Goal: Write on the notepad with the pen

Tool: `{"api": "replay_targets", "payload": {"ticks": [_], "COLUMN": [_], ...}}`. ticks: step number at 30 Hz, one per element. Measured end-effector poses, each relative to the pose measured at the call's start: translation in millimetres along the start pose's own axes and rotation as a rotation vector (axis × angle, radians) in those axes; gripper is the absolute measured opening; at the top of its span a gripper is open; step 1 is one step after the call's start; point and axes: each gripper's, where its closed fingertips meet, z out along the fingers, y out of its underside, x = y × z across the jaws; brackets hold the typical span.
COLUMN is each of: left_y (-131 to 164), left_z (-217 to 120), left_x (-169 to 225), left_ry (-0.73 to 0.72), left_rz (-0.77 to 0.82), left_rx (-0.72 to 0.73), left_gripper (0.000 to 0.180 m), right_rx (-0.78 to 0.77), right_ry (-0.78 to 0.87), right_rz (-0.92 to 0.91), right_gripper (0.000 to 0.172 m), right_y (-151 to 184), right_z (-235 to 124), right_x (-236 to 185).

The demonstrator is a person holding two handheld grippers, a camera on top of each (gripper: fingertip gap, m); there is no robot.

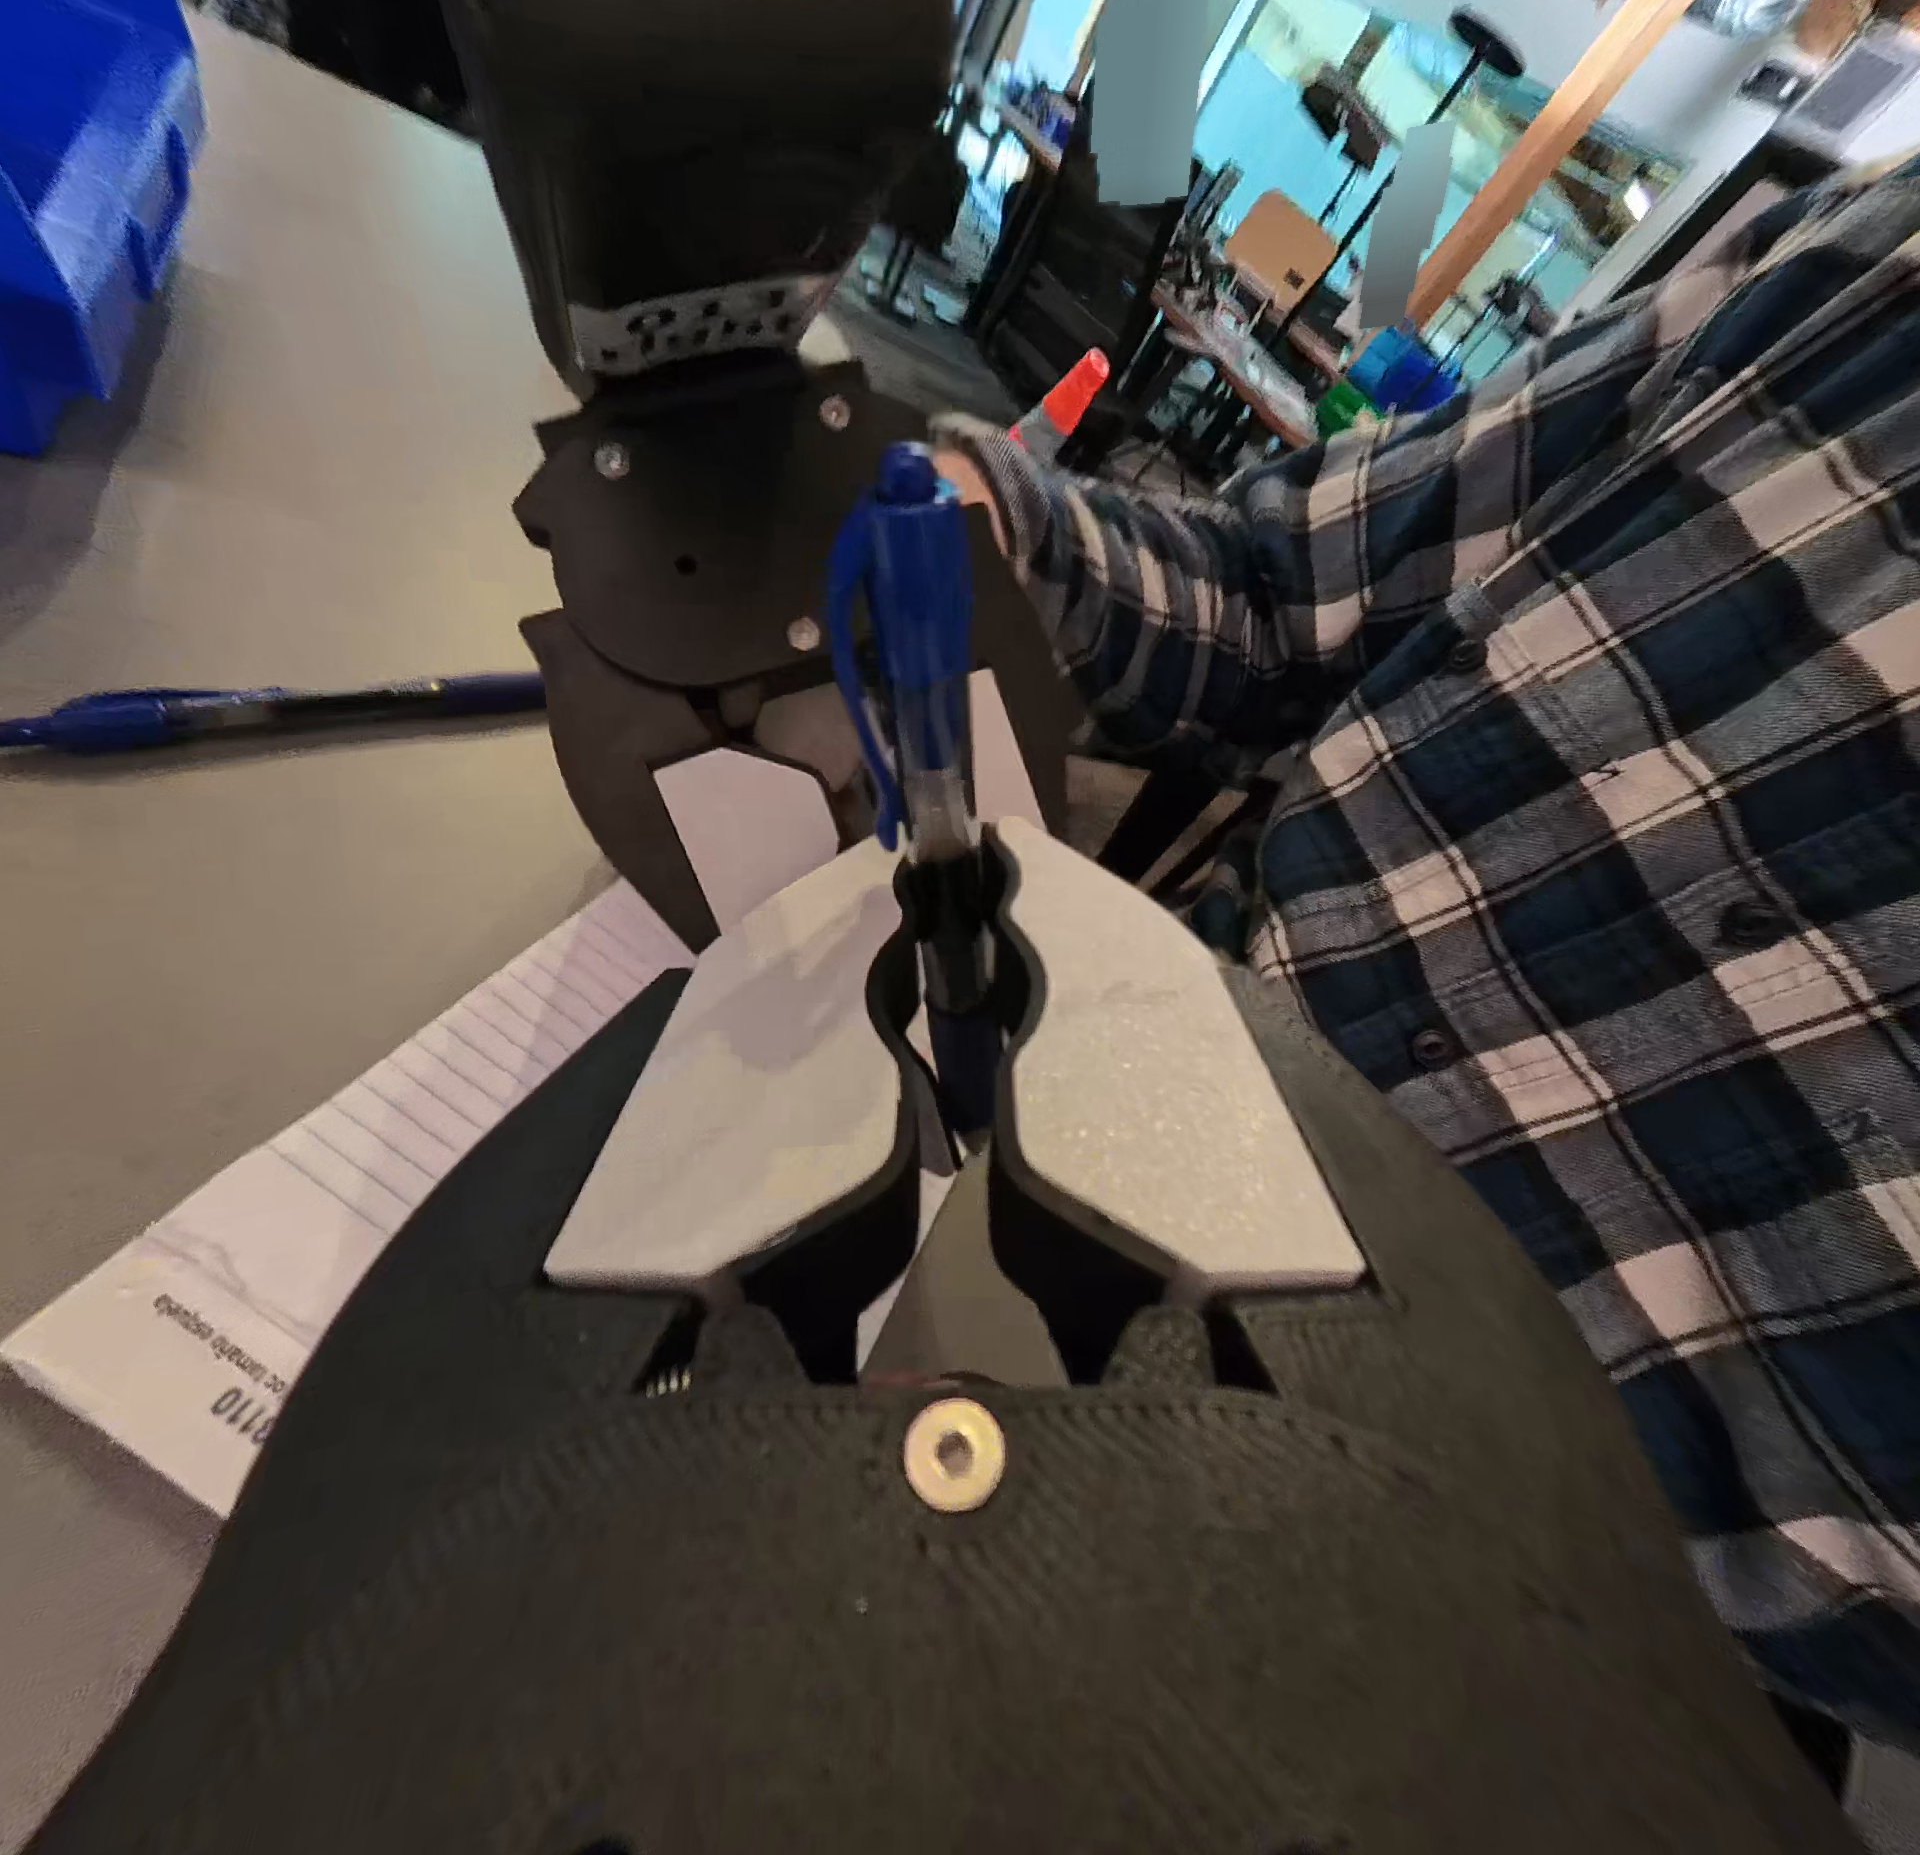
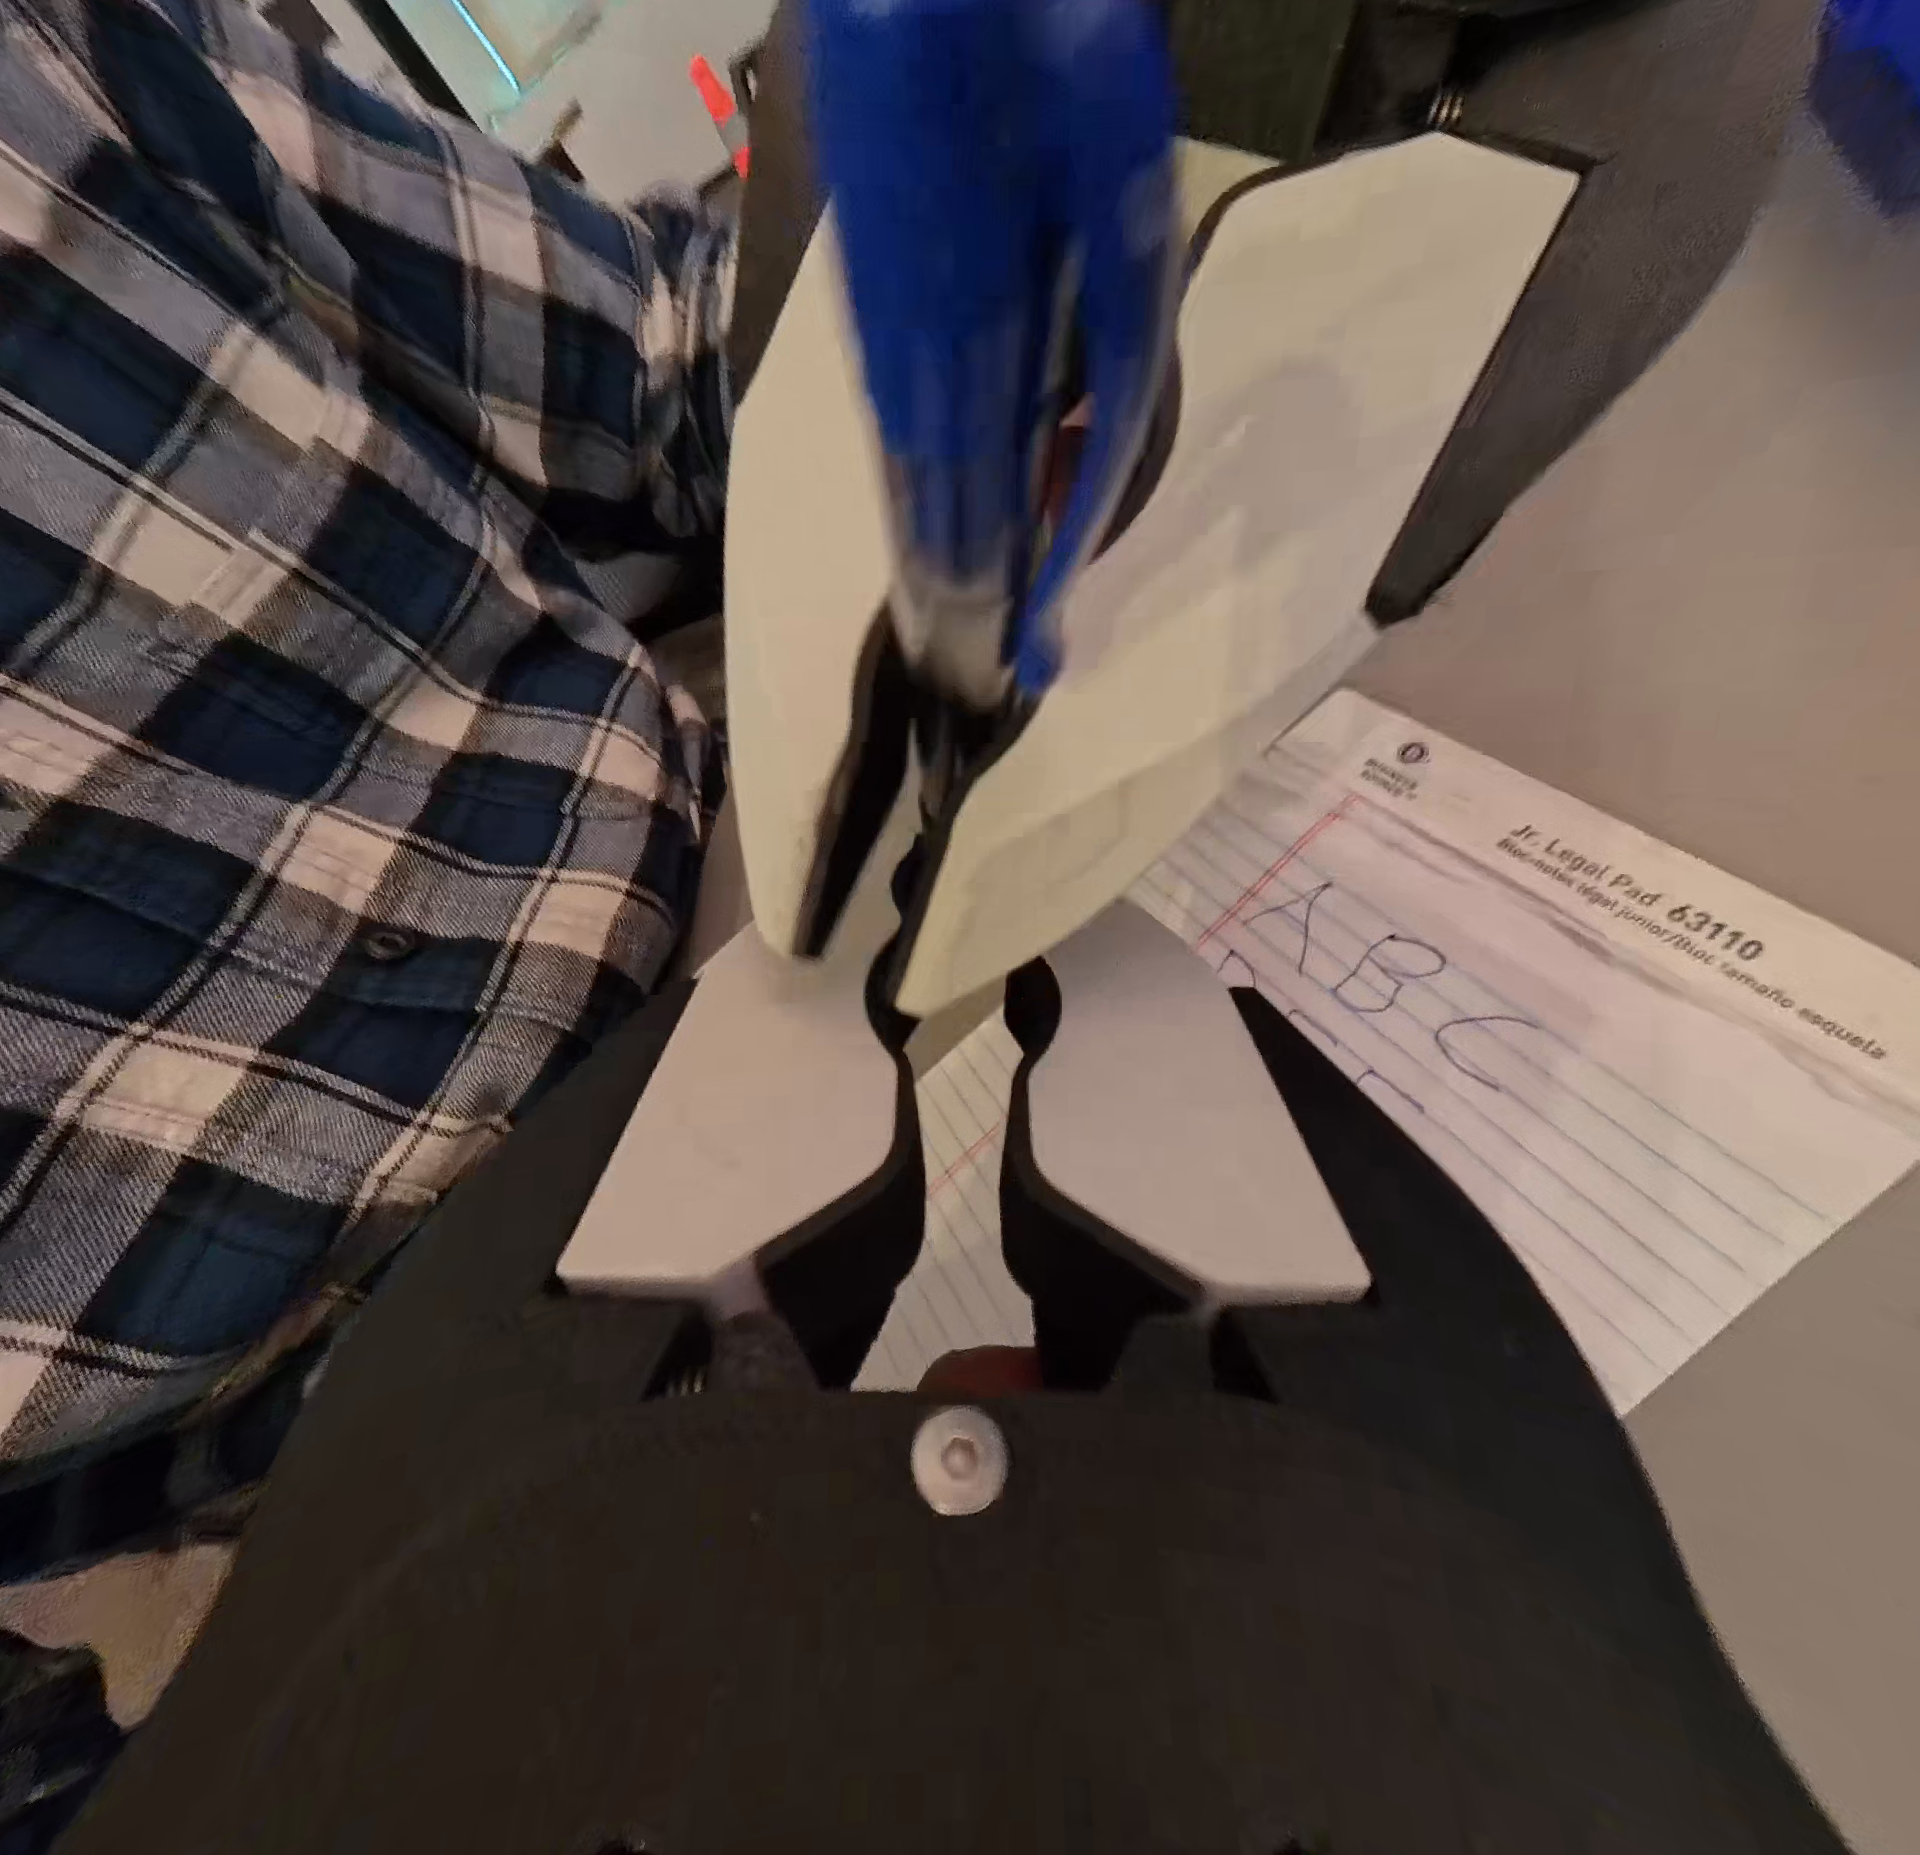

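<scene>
Two pens noted. Left tongs clamp one blue pen upright above the notepad, which already bears writing. Right tongs stand slightly apart, nothing between them, close under the left tongs. Second pen lies on the counter beyond. Blue bin far left; plaid sleeve crowds the near side.

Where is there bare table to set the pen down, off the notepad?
Bare table lies between the blue bin and the spare pen. There is a narrower strip between that pen and the notepad, and more past the notepad's printed edge in the right wrist view. It is crowded over the notepad, where the left gripper, clamping the pen, meets the right gripper.
</scene>
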Motion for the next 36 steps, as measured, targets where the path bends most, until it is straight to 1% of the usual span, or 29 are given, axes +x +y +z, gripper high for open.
{"api": "replay_targets", "payload": {"ticks": [2,3,4,5,7,8,9,10,11,13,16,17,18,21,22,23,24,26,27,28,29,30,33,34,36], "left_y": [-10,-13,-14,-15,-13,-13,-15,-18,-21,-25,-25,-24,-24,-25,-27,-29,-30,-32,-33,-33,-34,-34,-34,-35,-36], "left_z": [-7,-10,-10,-11,-7,-6,-7,-8,-11,-17,-15,-12,-10,-5,-5,-5,-5,-8,-7,-6,-5,-4,-5,-6,-5], "left_x": [-4,-3,-3,-6,-5,-7,-10,-11,-12,-14,-16,-17,-18,-24,-25,-26,-27,-32,-31,-32,-33,-34,-41,-41,-36], "left_ry": [-0.031,-0.032,-0.031,-0.051,-0.038,-0.063,-0.094,-0.103,-0.109,-0.117,-0.112,-0.115,-0.129,-0.193,-0.216,-0.231,-0.246,-0.312,-0.318,-0.337,-0.361,-0.387,-0.472,-0.473,-0.426], "left_rz": [0.006,0.015,0.022,0.026,0.021,0.041,0.046,0.039,0.039,0.039,0.037,0.034,0.042,0.07,0.08,0.084,0.093,0.125,0.134,0.138,0.147,0.153,0.167,0.168,0.166], "left_rx": [0.057,0.078,0.087,0.095,0.082,0.082,0.092,0.105,0.124,0.16,0.17,0.164,0.164,0.168,0.186,0.202,0.204,0.217,0.214,0.212,0.216,0.212,0.212,0.227,0.224], "left_gripper": [0.025,0.026,0.02,0.01,0.01,0.01,0.01,0.01,0.01,0.01,0.01,0.01,0.01,0.01,0.01,0.01,0.01,0.01,0.01,0.01,0.01,0.01,0.01,0.011,0.011], "right_rx": [0.019,0.02,0.024,0.02,0.002,0.002,0.003,0.012,0.049,0.189,0.461,0.504,0.511,0.544,0.55,0.555,0.56,0.589,0.596,0.603,0.609,0.622,0.645,0.653,0.654], "right_ry": [0.033,0.043,0.055,0.07,0.08,0.099,0.12,0.146,0.175,0.204,0.281,0.288,0.292,0.351,0.349,0.369,0.399,0.424,0.436,0.455,0.467,0.471,0.505,0.517,0.47], "right_rz": [0.008,0.003,-0.005,-0.013,-0.022,-0.013,0.008,0.022,0.007,-0.011,-0.12,-0.114,-0.099,-0.099,-0.096,-0.096,-0.092,-0.081,-0.084,-0.078,-0.064,-0.057,-0.069,-0.075,-0.077], "right_gripper": [0.011,0.011,0.012,0.011,0.011,0.011,0.027,0.054,0.062,0.058,0.063,0.06,0.053,0.04,0.034,0.023,0.017,0.015,0.015,0.017,0.024,0.025,0.018,0.015,0.012], "right_y": [-3,-3,-5,-6,-5,-5,-5,-6,-12,-34,-76,-82,-83,-87,-88,-89,-89,-92,-93,-93,-94,-95,-96,-97,-97], "right_z": [-6,-7,-8,-7,-5,-6,-11,-19,-31,-57,-87,-90,-88,-83,-81,-80,-81,-83,-83,-84,-84,-84,-84,-87,-87], "right_x": [5,6,7,8,7,10,13,17,20,18,13,12,13,18,17,17,20,20,20,22,24,24,22,22,18]}}
